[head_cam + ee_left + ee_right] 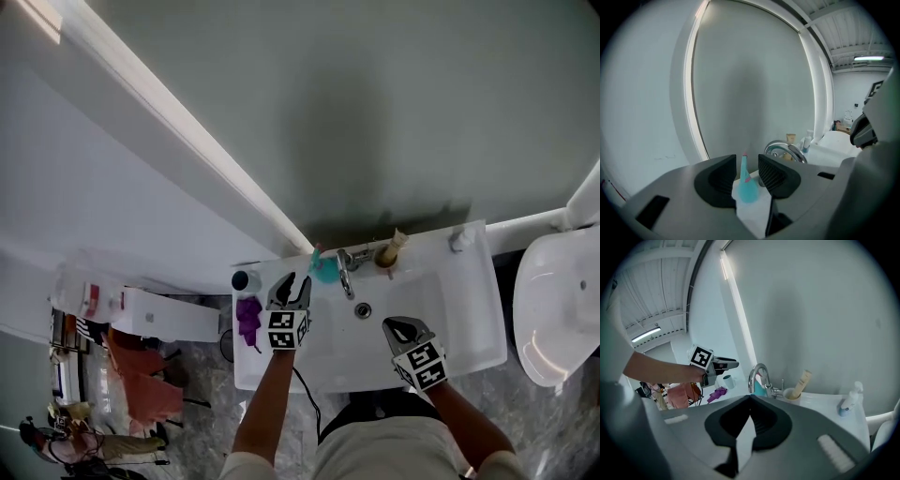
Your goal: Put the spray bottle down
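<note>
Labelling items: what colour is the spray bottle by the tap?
Spray bottle: teal, pink tip; left gripper view.

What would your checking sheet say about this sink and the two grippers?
Surface: white sink with tap.
Job's things: spray bottle stands at the sink's back, beside the tap, not held.
Clutter: purple cloth, cup, tube, small bottle.
Grippers: left gripper open, near the spray bottle; right gripper shut, empty.
Cables: dark cable under the left arm.
Surroundings: toilet at right, grey wall.
</note>
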Tool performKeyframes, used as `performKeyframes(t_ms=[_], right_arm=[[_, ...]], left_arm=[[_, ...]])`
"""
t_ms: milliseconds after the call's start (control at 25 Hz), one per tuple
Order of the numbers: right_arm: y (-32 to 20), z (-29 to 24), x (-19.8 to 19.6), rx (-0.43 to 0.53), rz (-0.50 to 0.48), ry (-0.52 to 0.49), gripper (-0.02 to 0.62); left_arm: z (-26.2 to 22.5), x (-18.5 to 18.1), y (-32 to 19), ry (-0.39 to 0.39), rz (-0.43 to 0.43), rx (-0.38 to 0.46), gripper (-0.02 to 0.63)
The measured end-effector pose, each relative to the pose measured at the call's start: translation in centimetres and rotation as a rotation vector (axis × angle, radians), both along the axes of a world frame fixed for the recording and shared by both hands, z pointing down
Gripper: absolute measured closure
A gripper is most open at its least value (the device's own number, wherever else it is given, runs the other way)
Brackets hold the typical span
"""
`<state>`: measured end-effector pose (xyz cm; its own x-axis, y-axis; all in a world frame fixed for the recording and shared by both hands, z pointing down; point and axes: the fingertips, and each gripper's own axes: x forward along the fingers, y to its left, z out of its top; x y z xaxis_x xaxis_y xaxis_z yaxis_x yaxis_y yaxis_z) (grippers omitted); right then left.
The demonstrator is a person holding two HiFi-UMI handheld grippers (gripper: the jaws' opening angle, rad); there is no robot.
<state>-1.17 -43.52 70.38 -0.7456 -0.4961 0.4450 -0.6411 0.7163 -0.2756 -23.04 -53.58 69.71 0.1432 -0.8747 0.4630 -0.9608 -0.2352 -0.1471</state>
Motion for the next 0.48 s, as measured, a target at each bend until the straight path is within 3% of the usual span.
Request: performKeyframes(t_ms=[320, 480], right_arm=[[1.9, -3.1, -0.5, 0.075, 0.043, 0.003, 0.584], [3.6, -4.5, -0.5, 0.105, 0.086, 0.016, 0.584]], left_arm=[[-4.2, 0.2, 7.2, 0.085, -0.032, 0.052, 0.494], [-5.2, 1.3, 11.2, 0.069, 0.006, 0.048, 0.509]])
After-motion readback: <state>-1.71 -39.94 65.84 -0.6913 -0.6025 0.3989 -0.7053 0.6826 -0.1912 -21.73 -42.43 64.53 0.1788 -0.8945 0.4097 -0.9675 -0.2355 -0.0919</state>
